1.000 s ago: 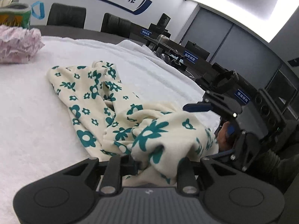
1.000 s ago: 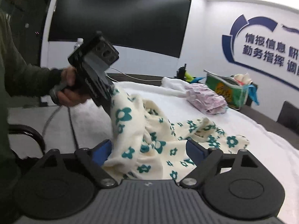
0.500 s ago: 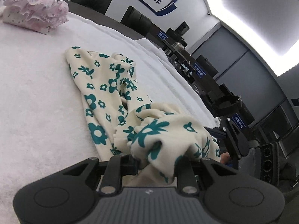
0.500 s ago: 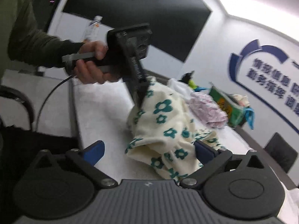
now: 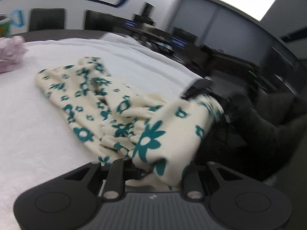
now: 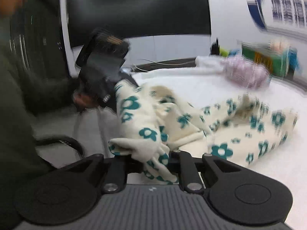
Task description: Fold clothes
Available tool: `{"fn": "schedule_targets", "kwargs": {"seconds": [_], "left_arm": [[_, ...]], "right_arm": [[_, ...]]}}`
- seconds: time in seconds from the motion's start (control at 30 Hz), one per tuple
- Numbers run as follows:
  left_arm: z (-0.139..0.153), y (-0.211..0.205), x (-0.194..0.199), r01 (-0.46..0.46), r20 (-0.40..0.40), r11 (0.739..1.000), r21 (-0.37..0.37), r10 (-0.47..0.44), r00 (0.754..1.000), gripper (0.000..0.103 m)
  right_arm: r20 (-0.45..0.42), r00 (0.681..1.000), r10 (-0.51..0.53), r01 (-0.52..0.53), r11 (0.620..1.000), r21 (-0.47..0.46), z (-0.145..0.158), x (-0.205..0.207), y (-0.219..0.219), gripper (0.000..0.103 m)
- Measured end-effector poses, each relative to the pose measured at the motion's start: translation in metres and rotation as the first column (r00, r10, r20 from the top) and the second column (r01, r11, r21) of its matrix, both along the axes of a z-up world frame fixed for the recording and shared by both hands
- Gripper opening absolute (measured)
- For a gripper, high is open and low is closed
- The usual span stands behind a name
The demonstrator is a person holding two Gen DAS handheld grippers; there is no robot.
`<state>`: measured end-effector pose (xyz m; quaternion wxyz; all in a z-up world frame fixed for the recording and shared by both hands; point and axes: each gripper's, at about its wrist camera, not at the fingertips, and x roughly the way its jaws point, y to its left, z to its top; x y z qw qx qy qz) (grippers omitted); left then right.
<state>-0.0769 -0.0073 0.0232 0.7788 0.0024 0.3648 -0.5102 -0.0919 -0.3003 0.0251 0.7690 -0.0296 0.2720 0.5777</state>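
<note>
A cream garment with teal flowers [image 5: 122, 111] lies crumpled on the white towel-covered table [image 5: 28, 124]. My left gripper [image 5: 153, 170] is shut on one bunched end of it; the cloth hides its fingertips. The right gripper [image 5: 193, 92] shows at the garment's far right edge, gripping another part. In the right wrist view my right gripper [image 6: 153, 163] is shut on a fold of the garment [image 6: 230, 126], and the left gripper [image 6: 115, 88], held by a hand, lifts the opposite end. Both views are motion-blurred.
A folded pink garment [image 6: 245, 74] sits farther back on the towel, with a green box [image 6: 264, 57] behind it. Dark chairs [image 5: 46, 21] line the far side. A black chair arm [image 6: 63, 141] and the person's dark sleeve are off the table's near edge.
My right gripper, open half a second ago, has closed on the garment. Both grippers have swung, and the garment's near end now stretches between them.
</note>
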Motion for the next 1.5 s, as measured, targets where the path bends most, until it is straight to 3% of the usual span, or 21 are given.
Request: {"fn": "schedule_targets", "kwargs": {"seconds": [0.03,0.13,0.2,0.4,0.5,0.6,0.63,0.7,0.9,1.03,1.17,1.33,1.5], "left_arm": [[0.002,0.000,0.006,-0.008,-0.012,1.000,-0.006,0.008,1.000,0.024],[0.004,0.010,0.036,-0.121,-0.095,0.990,-0.068,0.114,0.989,0.036],[0.002,0.020,0.054,-0.210,-0.146,0.970,-0.124,0.192,0.971,0.045],[-0.016,0.031,0.071,-0.387,-0.226,0.908,-0.163,0.347,0.910,0.047],[-0.023,0.036,0.071,-0.439,-0.247,0.881,-0.177,0.392,0.886,0.047],[-0.021,0.036,0.068,-0.455,-0.236,0.871,-0.186,0.410,0.881,0.046],[-0.019,0.035,0.067,-0.461,-0.231,0.868,-0.184,0.417,0.879,0.046],[-0.014,0.033,0.064,-0.481,-0.216,0.860,-0.170,0.444,0.870,0.046],[0.006,0.034,0.031,-0.510,-0.065,0.846,-0.158,0.506,0.860,0.047],[0.026,0.053,0.010,-0.558,0.007,0.812,-0.174,0.567,0.823,0.049],[0.038,0.061,0.002,-0.597,0.017,0.774,-0.210,0.614,0.789,0.055],[0.041,0.039,0.003,-0.610,0.100,0.773,-0.174,0.630,0.770,0.055],[0.034,0.031,0.004,-0.615,0.102,0.771,-0.168,0.634,0.767,0.055]], "right_arm": [[-0.077,0.997,0.014,-0.010,0.999,0.050,0.000,0.008,-0.007,0.015],[-0.203,0.975,-0.088,0.115,0.986,0.125,-0.005,0.038,-0.017,0.017],[-0.307,0.939,-0.156,0.215,0.961,0.172,-0.010,0.059,-0.020,0.019],[-0.354,0.869,-0.347,0.422,0.893,0.160,-0.014,0.078,-0.020,0.048],[-0.397,0.830,-0.391,0.483,0.860,0.163,-0.020,0.078,-0.019,0.047],[-0.439,0.788,-0.432,0.543,0.824,0.163,-0.026,0.079,-0.019,0.024],[-0.453,0.773,-0.445,0.562,0.811,0.162,-0.028,0.079,-0.019,0.023],[-0.441,0.758,-0.481,0.592,0.791,0.153,-0.027,0.074,-0.016,0.022],[-0.400,0.741,-0.539,0.626,0.770,0.122,-0.025,0.069,-0.007,0.022],[-0.346,0.744,-0.572,0.638,0.762,0.111,-0.023,0.066,-0.003,0.025],[-0.313,0.743,-0.592,0.647,0.754,0.109,-0.020,0.062,-0.002,0.028],[-0.248,0.722,-0.646,0.683,0.723,0.106,-0.009,0.056,-0.004,0.045],[-0.166,0.668,-0.726,0.744,0.656,0.126,0.006,0.040,-0.019,0.056]]}}
